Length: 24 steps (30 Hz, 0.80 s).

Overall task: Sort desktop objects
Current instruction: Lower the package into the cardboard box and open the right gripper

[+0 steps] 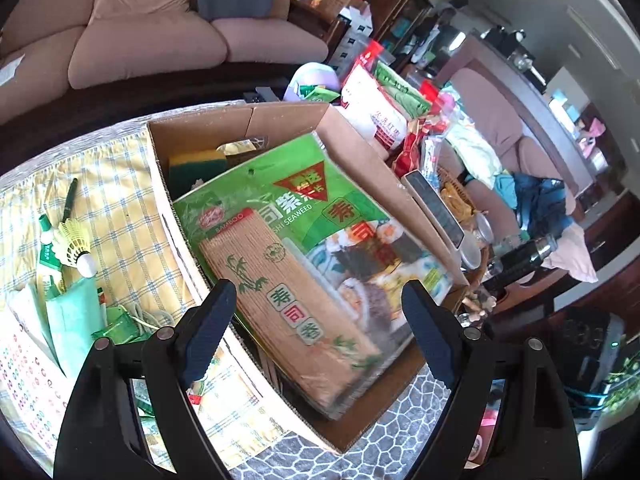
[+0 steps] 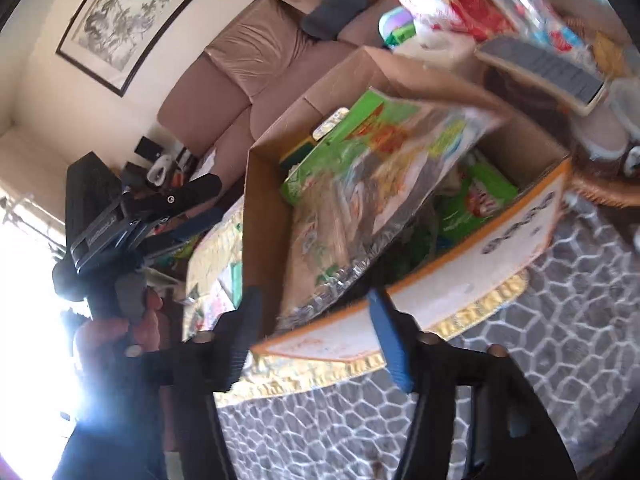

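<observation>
Flat green plastic sushi-seaweed pack (image 1: 304,248) (bamboo mat showing through) lying tilted inside open brown cardboard box (image 1: 360,152), long axis running near to far. Left gripper (image 1: 316,332) and right gripper (image 2: 316,340) both spread wide, holding nothing.

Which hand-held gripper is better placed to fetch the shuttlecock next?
Left, probably. The left hand-held gripper is open over the cardboard box, and the shuttlecock lies just beside it. The right hand-held gripper faces the box's far side.
</observation>
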Tool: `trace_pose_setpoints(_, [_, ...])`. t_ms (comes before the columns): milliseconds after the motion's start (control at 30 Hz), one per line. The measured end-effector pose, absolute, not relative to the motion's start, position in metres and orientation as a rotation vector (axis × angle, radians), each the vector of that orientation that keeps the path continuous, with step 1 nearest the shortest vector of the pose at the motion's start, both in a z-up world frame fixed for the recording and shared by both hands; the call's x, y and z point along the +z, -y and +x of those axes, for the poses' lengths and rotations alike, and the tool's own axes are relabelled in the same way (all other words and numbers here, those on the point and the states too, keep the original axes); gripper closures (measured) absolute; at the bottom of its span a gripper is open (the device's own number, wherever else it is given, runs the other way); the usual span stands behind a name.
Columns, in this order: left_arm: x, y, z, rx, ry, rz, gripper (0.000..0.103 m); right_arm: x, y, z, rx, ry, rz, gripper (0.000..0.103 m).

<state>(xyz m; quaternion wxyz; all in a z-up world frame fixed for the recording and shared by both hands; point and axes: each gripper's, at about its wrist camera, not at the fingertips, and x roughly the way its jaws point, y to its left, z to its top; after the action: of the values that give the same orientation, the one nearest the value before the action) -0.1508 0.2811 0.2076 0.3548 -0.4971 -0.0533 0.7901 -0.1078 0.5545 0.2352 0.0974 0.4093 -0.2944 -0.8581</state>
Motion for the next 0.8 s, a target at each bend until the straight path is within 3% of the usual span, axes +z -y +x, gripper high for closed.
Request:
trace_pose_setpoints(133, [0.208, -0.293, -0.148, 2.007, 0.141, -1.303, 0.020, 0.254, -0.555, -0.106, -2.652, 0.734, 1.179, 0.047])
trace_pose_setpoints(400, [0.205, -0.293, -0.140, 2.001, 0.111, -1.318, 0.016, 0.239, -0.571, -0.169, -2.701, 0.722, 1.301, 0.048])
trace_pose_setpoints(533, [0.200, -0.267, -0.136, 1.995, 0.144, -1.308, 0.013, 0.206, -0.569, -0.213, -2.615, 0.693, 1.527, 0.048])
trace_pose_setpoints(600, [0.198, -0.247, -0.135, 2.010, 0.157, -1.305, 0.010, 0.196, -0.560, -0.226, -2.696, 0.490, 1.680, 0.055])
trace_pose_setpoints(633, [0.197, -0.236, -0.135, 2.022, 0.166, -1.307, 0.010, 0.192, -0.555, -0.233, -2.690, 0.426, 1.717, 0.054])
trace_pose_setpoints(800, [0.196, -0.165, -0.133, 2.108, 0.209, -1.300, 0.005, 0.196, -0.547, -0.231, -2.703, 0.412, 1.717, 0.056])
